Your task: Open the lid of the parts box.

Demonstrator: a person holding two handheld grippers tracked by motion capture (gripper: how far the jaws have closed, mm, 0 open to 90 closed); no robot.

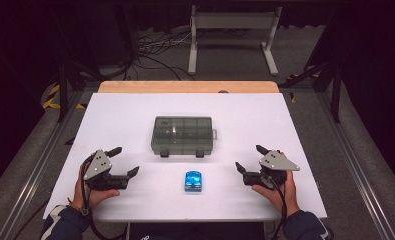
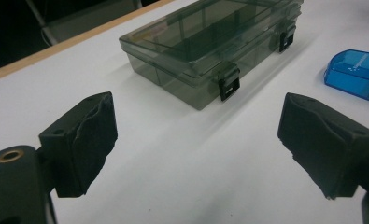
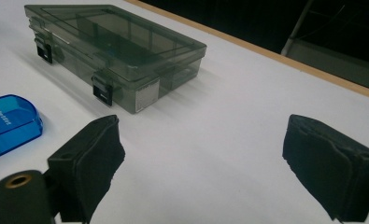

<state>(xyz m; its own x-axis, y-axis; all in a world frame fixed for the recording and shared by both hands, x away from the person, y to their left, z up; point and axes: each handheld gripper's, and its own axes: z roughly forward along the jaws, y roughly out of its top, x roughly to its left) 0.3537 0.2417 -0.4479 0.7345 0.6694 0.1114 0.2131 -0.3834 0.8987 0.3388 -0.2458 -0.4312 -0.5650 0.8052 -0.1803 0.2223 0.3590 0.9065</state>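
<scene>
High view, smoky translucent latched plastic box (image 1: 182, 135), glossy blue rounded case (image 1: 193, 181), left gripper (image 1: 123, 161) and right gripper (image 1: 250, 157) agape, empty

Each hand-held gripper is black: the left hand-held gripper (image 1: 121, 161) and the right hand-held gripper (image 1: 250, 159) both carry a grey three-cornered plate on top and trail a black cable. Their jaws end in blocky black pads (image 2: 86, 142) with rough, worn faces; a brass-ringed hole (image 3: 17, 181) sits near the base. The sleeves (image 1: 60, 222) are dark blue with white trim.
</scene>
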